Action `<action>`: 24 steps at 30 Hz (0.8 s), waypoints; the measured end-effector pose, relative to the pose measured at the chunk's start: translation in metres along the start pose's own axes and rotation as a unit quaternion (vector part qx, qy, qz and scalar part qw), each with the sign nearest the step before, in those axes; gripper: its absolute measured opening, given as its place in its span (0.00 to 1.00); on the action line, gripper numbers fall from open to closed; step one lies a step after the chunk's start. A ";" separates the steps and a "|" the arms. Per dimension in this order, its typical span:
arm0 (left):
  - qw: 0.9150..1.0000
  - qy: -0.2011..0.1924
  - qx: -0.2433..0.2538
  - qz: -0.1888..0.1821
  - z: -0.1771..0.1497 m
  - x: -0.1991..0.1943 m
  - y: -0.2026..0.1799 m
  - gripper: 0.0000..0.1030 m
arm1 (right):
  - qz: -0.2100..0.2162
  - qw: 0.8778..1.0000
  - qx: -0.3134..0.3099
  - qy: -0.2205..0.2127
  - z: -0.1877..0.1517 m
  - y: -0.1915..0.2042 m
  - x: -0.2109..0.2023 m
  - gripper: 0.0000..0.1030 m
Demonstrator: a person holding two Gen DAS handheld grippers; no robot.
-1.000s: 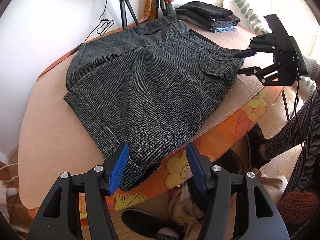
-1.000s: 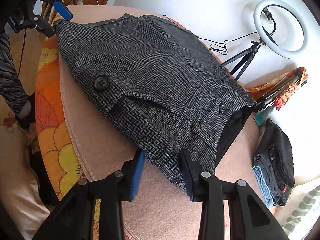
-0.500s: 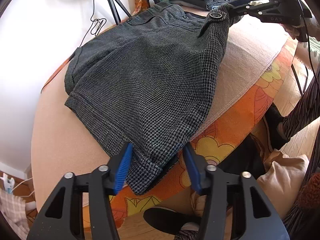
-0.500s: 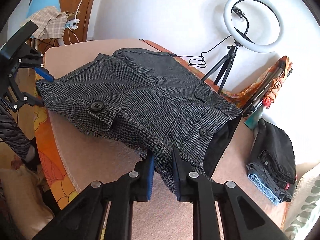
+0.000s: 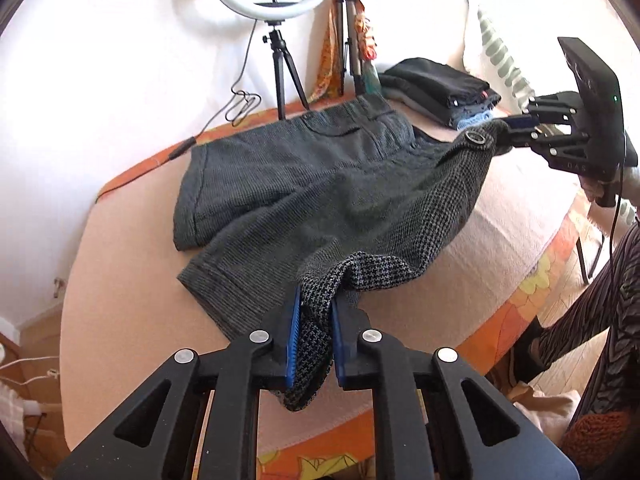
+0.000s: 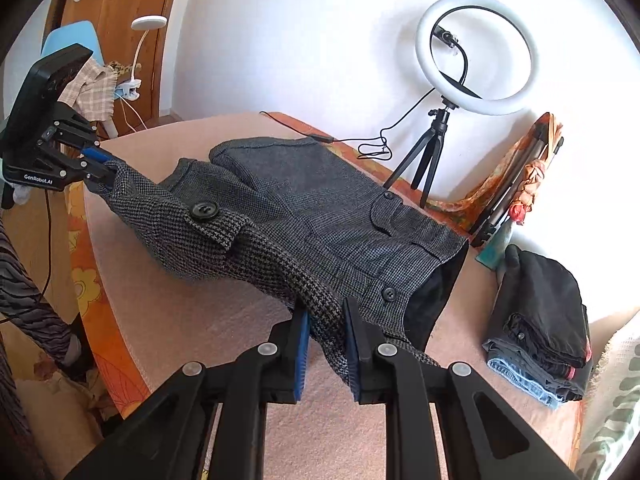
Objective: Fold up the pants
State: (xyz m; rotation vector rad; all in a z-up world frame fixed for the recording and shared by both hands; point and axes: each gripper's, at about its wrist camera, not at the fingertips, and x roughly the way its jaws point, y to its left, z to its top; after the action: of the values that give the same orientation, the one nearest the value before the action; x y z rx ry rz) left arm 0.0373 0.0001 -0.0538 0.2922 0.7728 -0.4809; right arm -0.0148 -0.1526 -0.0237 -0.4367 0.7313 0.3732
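Grey houndstooth short pants [image 5: 320, 188] lie on a pink blanket-covered table [image 5: 132, 320]. My left gripper [image 5: 314, 336] is shut on the near leg hem and holds it raised off the table. My right gripper [image 6: 326, 344] is shut on the near waistband corner [image 6: 320, 308] and lifts it too. The near edge of the pants [image 6: 224, 224] hangs stretched between both grippers. The far half lies flat. The right gripper also shows in the left wrist view [image 5: 516, 128], and the left gripper in the right wrist view [image 6: 96, 164].
A stack of folded dark and blue garments [image 6: 540, 328] sits at the waistband end of the table. A ring light on a tripod [image 6: 476, 52] and its cable stand at the far edge. An orange flowered cover [image 5: 532, 284] hangs off the near edge. The person's legs [image 5: 592, 304] stand beside it.
The left gripper closed on the leg hem and raised it. The right gripper, clamped on the waistband corner, lifted higher. The near edge of the pants came up off the table.
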 end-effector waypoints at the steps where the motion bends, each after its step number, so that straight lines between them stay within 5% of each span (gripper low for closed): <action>1: 1.000 -0.008 -0.001 0.004 0.008 -0.002 0.005 0.12 | -0.001 1.000 0.000 -0.002 0.004 -0.002 0.000 0.14; 14: 0.998 -0.057 -0.016 0.027 0.103 0.027 0.070 0.10 | -0.021 1.000 -0.012 0.013 0.081 -0.056 0.031 0.12; 24: 0.998 -0.035 -0.012 0.043 0.154 0.093 0.109 0.10 | -0.019 0.998 0.002 0.052 0.127 -0.115 0.099 0.12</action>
State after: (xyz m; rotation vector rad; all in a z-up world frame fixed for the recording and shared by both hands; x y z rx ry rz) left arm 0.2425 0.0001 -0.0070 0.2839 0.6952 -0.3988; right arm 0.1782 -0.1691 0.0191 -0.4675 0.8230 0.3148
